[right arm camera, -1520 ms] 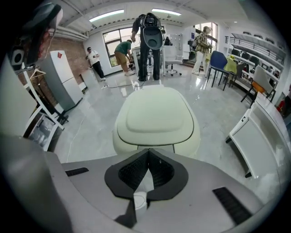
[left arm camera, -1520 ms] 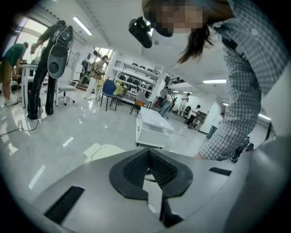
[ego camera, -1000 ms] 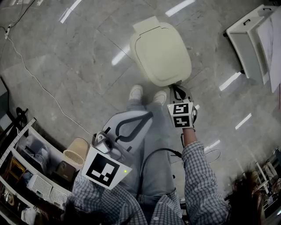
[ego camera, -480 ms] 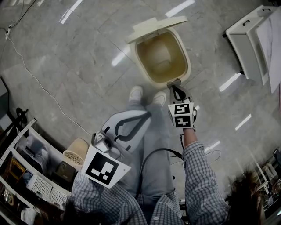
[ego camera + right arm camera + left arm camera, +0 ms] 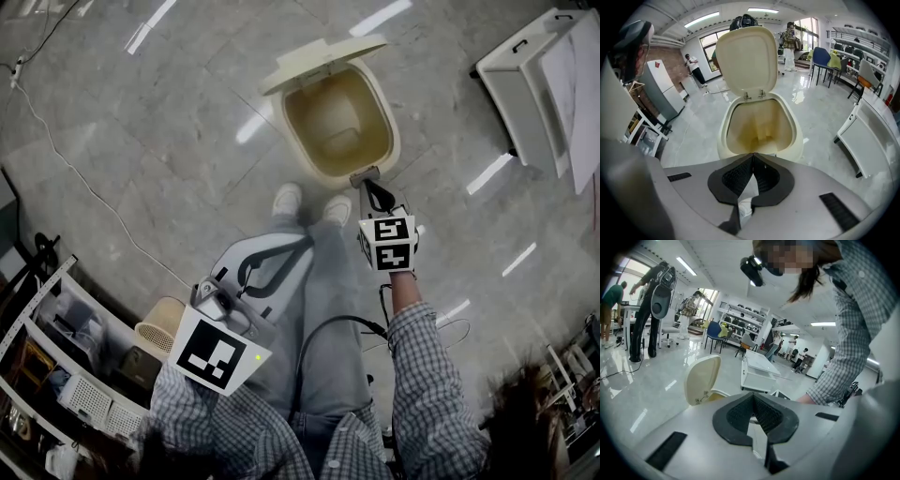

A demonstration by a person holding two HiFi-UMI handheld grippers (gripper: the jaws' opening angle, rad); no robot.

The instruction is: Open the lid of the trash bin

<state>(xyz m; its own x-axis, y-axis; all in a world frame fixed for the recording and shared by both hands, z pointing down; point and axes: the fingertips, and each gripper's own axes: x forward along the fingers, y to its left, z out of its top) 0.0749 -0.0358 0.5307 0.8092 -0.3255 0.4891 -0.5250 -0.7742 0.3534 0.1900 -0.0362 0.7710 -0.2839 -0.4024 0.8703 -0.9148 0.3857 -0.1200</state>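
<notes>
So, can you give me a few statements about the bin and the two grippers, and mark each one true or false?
1. The lid of the bin stands open. True.
2. The bin is full of rubbish. False: its inside looks empty.
3. The right gripper is close to the bin's near rim, jaws together. True.
4. The left gripper holds the lid. False: it is back over the person's legs, away from the bin, jaws together on nothing.
</notes>
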